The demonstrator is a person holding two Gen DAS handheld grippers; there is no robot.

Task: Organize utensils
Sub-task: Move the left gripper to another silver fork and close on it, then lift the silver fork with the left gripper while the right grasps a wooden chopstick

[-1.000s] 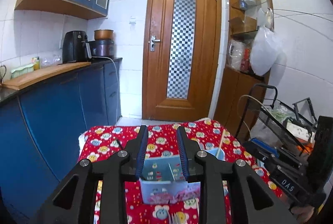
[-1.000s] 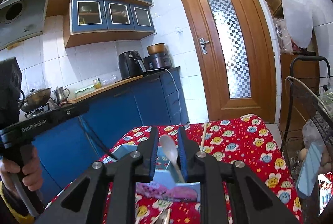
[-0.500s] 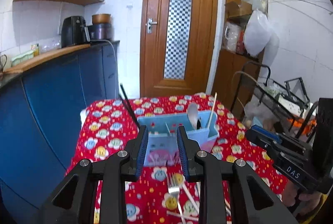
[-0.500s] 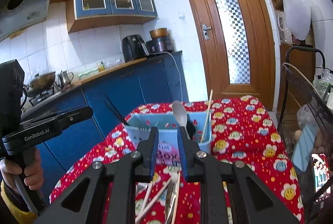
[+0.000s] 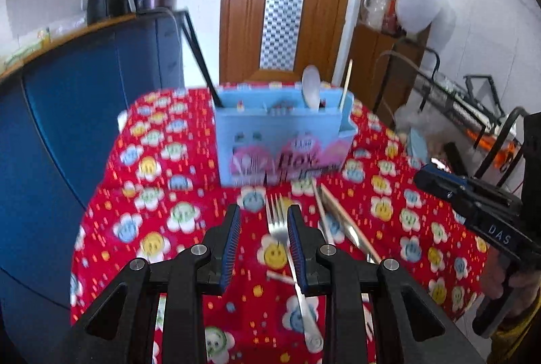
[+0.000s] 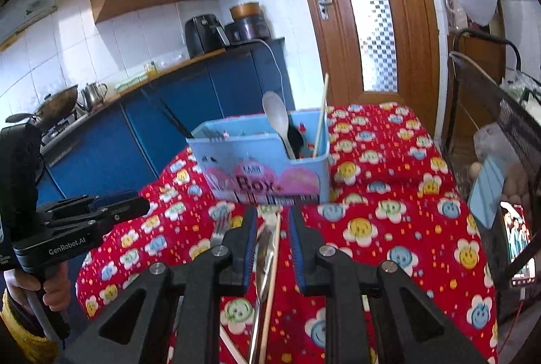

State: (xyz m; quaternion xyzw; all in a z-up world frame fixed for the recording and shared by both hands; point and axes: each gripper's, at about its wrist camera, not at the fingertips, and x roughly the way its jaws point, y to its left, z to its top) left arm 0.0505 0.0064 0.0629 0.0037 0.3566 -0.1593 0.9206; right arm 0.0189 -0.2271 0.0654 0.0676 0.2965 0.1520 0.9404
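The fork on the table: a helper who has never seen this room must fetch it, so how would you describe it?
On the red smiley-flower tablecloth, look just in front of the light blue utensil box. The silver metal fork lies flat there, tines toward the box, leftmost of the loose utensils; the pale wooden chopsticks and the metal spoon beside it have no prongs.

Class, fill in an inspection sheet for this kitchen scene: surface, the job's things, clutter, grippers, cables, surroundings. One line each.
Surface: table under a red flower-print cloth.
Job's things: blue box holding a spoon, a pale chopstick and black chopsticks; fork and other utensils loose on the cloth.
Clutter: nothing seen.
Grippers: left gripper open over the fork; right gripper open over loose utensils.
Cables: white cord down the blue cabinets.
Surroundings: wooden door, wire rack.
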